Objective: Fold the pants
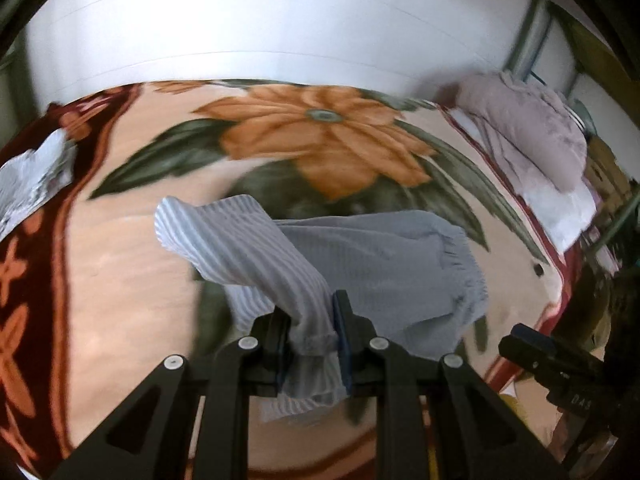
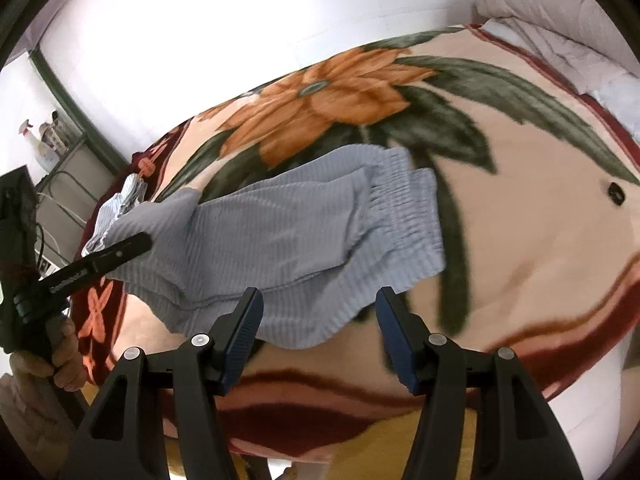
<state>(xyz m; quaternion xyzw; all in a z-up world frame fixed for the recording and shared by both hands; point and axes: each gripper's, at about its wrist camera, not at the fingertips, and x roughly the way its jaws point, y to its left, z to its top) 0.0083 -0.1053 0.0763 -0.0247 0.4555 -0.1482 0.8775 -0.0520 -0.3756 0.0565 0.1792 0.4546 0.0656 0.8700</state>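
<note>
Grey-blue striped pants (image 1: 380, 264) lie on a floral blanket (image 1: 120, 260), the elastic waistband to the right. My left gripper (image 1: 314, 340) is shut on one leg's hem, which is lifted off the blanket and drapes back over the rest. In the right wrist view the pants (image 2: 280, 232) lie partly folded, and the left gripper (image 2: 132, 246) holds the raised leg end at the left, with a person's hand (image 2: 60, 364) on its handle. My right gripper (image 2: 318, 320) stands open just above the near edge of the pants, nothing between its fingers. The right gripper (image 1: 532, 344) also shows at the lower right of the left wrist view.
The blanket covers a bed against a white wall (image 1: 280, 20). A pinkish pillow (image 1: 532, 128) lies at the bed's right end. Another striped garment (image 1: 36, 176) sits at the left edge. A small dark object (image 2: 614, 192) rests on the blanket. A shelf with bottles (image 2: 44, 140) stands beyond the bed.
</note>
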